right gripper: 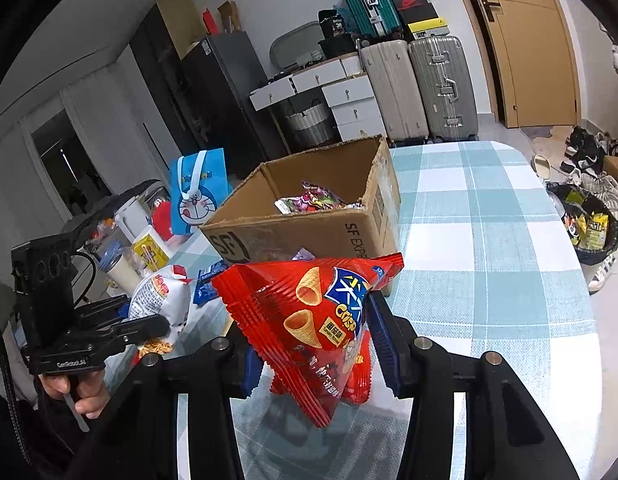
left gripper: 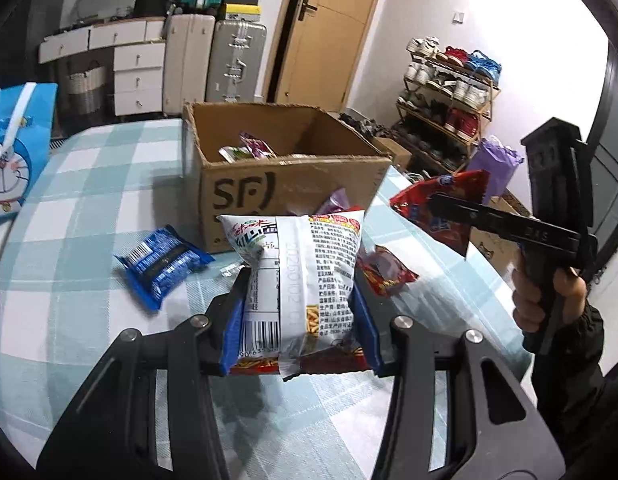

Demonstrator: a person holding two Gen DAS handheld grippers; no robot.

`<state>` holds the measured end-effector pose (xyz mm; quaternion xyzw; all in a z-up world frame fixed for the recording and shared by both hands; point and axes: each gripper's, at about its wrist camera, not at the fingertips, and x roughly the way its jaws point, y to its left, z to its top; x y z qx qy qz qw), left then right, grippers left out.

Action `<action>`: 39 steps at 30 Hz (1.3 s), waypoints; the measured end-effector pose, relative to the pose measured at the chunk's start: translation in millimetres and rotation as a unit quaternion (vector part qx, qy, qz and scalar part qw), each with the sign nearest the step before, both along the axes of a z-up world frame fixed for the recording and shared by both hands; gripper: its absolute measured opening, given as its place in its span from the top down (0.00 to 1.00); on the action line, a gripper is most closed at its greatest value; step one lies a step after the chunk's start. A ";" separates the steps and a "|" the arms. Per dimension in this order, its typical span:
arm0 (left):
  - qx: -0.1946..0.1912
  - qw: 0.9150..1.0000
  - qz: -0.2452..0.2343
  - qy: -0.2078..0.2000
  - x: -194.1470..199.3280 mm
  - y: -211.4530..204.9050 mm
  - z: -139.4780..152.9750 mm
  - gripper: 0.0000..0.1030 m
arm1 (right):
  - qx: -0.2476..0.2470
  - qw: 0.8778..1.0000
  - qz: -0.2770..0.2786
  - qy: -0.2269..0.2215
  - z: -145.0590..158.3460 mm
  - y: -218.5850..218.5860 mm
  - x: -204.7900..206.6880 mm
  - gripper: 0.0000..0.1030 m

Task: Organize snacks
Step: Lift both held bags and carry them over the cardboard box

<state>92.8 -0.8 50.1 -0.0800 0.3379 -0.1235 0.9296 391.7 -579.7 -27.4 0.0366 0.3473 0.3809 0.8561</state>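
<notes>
Overhead a checked tablecloth [right gripper: 489,216], left gripper [left gripper: 299,308] grips white packet [left gripper: 297,272], right gripper [right gripper: 317,344] red bag [right gripper: 317,320].

Tablecloth [left gripper: 89,208]: pale teal and white checks. Cardboard box [left gripper: 293,184]: brown, with black lettering on its front. Packet in the left gripper [left gripper: 299,300]: white, printed with black text, a barcode and a red band at its lower edge. Packet in the right gripper [right gripper: 317,328]: bright red, bearing orange cone shapes and a blue emblem. Packet lying on the cloth [left gripper: 163,266]: blue. Gift bag [left gripper: 17,148]: blue, with a cartoon cat and white handles. Finger pads [left gripper: 233,328]: blue.
</notes>
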 end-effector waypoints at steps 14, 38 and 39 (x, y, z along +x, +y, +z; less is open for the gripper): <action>-0.003 0.998 0.049 -0.043 23.2 17.7 38.7 0.57 | 0.017 0.999 0.003 -0.035 30.2 16.0 -5.7 0.54; 0.015 0.996 0.073 -0.054 106.9 12.4 57.4 0.57 | 0.033 0.998 0.015 -0.051 58.2 58.0 35.9 0.54; 0.015 0.996 0.073 -0.054 110.8 12.8 55.9 0.57 | 0.033 0.998 0.016 -0.050 57.0 59.7 39.3 0.54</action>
